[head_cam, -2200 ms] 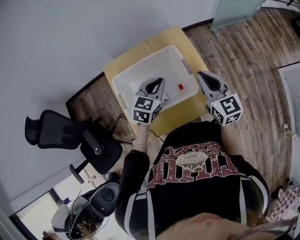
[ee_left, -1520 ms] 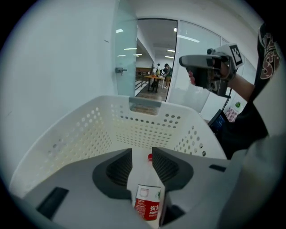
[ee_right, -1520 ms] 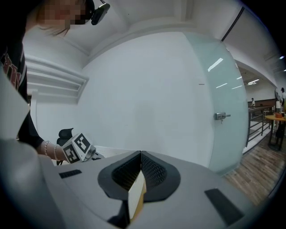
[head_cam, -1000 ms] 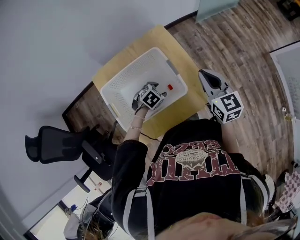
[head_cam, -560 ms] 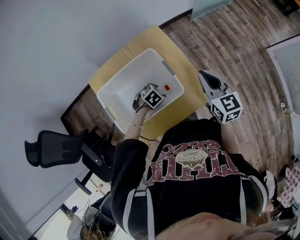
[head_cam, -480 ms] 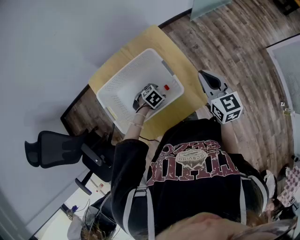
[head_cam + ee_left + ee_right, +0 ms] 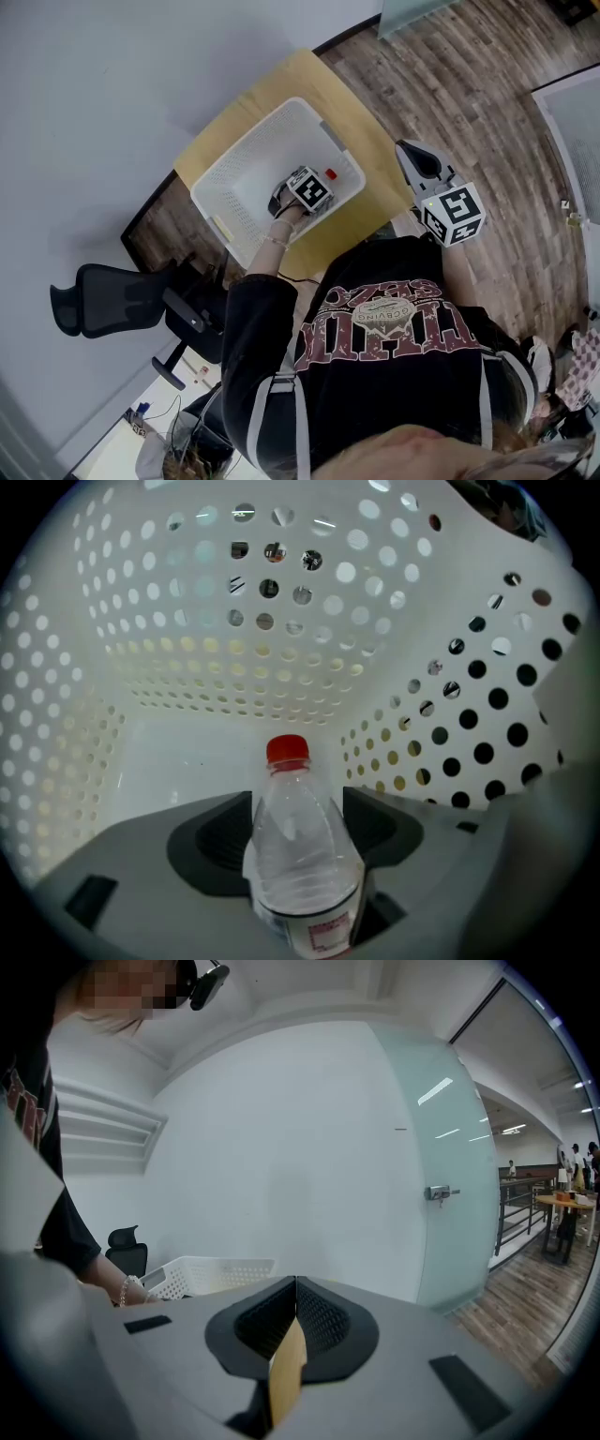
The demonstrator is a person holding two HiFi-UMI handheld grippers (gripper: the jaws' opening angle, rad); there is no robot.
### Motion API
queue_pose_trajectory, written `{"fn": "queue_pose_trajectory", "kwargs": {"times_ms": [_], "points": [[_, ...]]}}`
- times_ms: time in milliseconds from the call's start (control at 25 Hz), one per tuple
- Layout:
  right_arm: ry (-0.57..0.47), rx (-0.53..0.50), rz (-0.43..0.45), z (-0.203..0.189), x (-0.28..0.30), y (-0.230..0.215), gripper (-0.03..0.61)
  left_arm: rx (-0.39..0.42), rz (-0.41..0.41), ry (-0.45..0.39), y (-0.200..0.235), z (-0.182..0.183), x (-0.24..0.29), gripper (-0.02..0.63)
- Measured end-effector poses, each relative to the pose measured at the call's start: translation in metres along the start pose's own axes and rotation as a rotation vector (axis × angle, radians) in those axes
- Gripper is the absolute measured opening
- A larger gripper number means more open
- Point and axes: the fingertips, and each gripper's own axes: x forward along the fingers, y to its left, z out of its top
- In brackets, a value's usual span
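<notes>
My left gripper (image 7: 305,190) is down inside a white perforated basket (image 7: 246,167), shut on a clear plastic bottle (image 7: 302,855) with a red cap (image 7: 287,750). The bottle stands upright between the jaws, its cap (image 7: 330,173) towards the basket's near right corner. The basket floor (image 7: 178,761) lies just below. My right gripper (image 7: 416,159) hovers to the right of the basket, off the table's edge, and its jaws (image 7: 292,1283) are shut on a thin tan card (image 7: 287,1372).
The basket sits on a small yellow table (image 7: 361,214) against a grey wall. A black office chair (image 7: 103,291) stands to the left. Wood floor (image 7: 487,103) spreads to the right, and a frosted glass door (image 7: 459,1194) stands ahead of the right gripper.
My left gripper has sunk from above the basket's rim to deep inside it, still carrying the bottle. The right gripper has stayed almost in place.
</notes>
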Motion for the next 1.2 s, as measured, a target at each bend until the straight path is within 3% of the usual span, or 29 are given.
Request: {"fn": "queue_pose_trajectory", "kwargs": {"times_ms": [240,440,640,1200], "points": [[0.001,0.003,0.001,-0.002,0.002,-0.003,0.017,-0.087,-0.045,-0.003,0.005,-0.003,0.01,0.336],[-0.004,0.004,0.012,-0.002,0.003,-0.004,0.017,-0.101,-0.049,-0.025,0.005,-0.004,0.004,0.336],[-0.009,-0.002,0.024,0.003,0.003,-0.007,0.018,-0.107,-0.006,-0.042,0.015,0.0,-0.007,0.336],[-0.02,-0.024,0.088,0.008,0.01,0.0,0.018,-0.191,0.116,-0.248,0.026,0.009,-0.068,0.336]]}}
